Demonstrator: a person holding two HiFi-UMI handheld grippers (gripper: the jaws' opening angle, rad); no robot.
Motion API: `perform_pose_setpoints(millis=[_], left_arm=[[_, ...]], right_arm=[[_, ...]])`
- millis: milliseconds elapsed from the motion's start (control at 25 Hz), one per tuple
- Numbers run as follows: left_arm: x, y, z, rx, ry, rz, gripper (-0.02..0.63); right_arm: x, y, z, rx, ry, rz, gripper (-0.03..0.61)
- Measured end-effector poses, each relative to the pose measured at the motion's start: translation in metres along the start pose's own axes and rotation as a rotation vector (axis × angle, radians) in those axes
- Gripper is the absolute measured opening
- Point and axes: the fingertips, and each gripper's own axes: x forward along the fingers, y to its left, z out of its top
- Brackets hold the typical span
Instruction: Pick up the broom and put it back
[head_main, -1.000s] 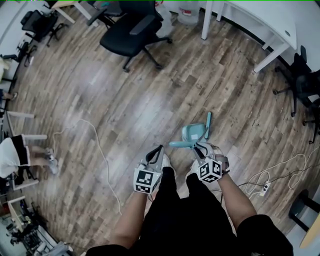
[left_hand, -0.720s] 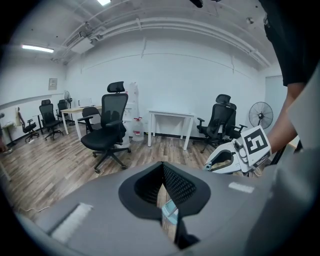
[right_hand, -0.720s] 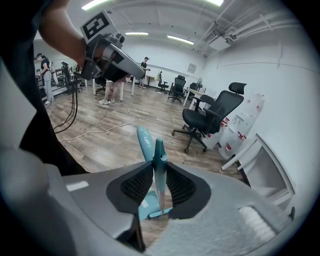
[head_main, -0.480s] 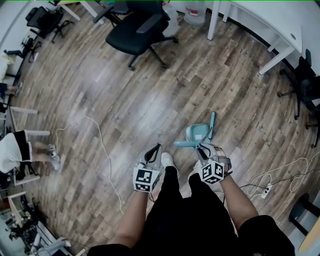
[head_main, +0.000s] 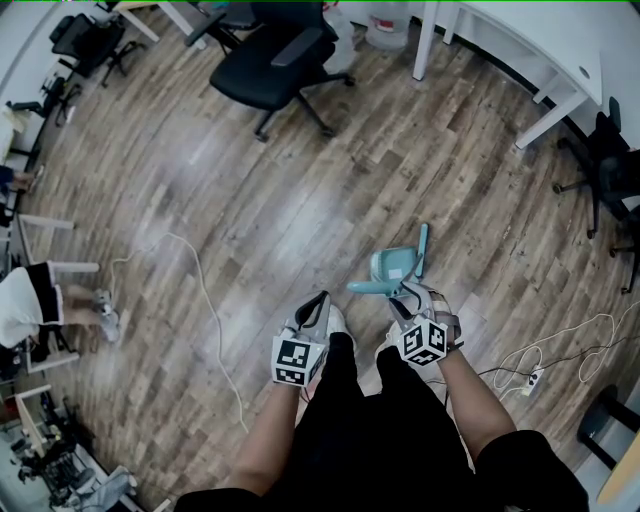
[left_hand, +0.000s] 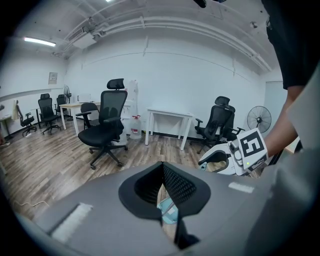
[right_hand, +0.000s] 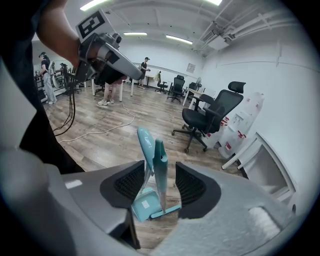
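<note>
Open-plan office: a white desk (left_hand: 168, 120) stands just right of the black swivel chair (left_hand: 106, 126), more office chairs (left_hand: 218, 125) are farther right, and a wood-plank floor (left_hand: 45, 162) lies beneath.

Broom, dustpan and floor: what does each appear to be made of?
The broom: likely moulded plastic, uniform teal, smooth with a slight sheen. The dustpan: probably the same plastic, paler teal, with a matte look. The floor: wood-look planks with grain and seams, glossy glare patches; real wood or laminate can't be told.
</note>
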Motion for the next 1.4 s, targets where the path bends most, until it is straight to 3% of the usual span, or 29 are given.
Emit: perform_pose_setpoints(millis=[160, 400, 680, 840, 920, 1080, 1400], left_arm=[[0.0, 0.0, 0.004, 0.009, -0.007, -0.004, 0.018], [0.003, -0.001, 0.027, 0.029, -0.057, -0.01, 0.018], [0.002, -0.008, 0.071, 0.02, -0.158, -0.031, 0.018], [-0.008, -0.006, 0.107, -0.008, -0.23, -0.04, 0.018], [-0.012, 0.001, 0.122, 0.005, -0.277, -0.03, 0.018], [-0.02, 0.008, 0.152, 0.037, -0.327, -0.025, 0.018], [-0.022, -0.012, 0.209, 0.132, -0.433, -0.091, 0.018]], right_arm=[[-0.015, -0.002, 0.011, 0.018, -0.03, 0.001, 0.198], [-0.06, -0.012, 0.074, 0.032, -0.192, -0.017, 0.198], [-0.115, -0.049, 0.15, 0.104, -0.398, -0.136, 0.118], [-0.146, -0.076, 0.18, 0.134, -0.482, -0.213, 0.037], [-0.156, -0.085, 0.189, 0.124, -0.506, -0.235, 0.005], [-0.171, -0.102, 0.198, 0.122, -0.533, -0.292, 0.003], [-0.199, -0.157, 0.196, 0.273, -0.597, -0.436, 0.003]])
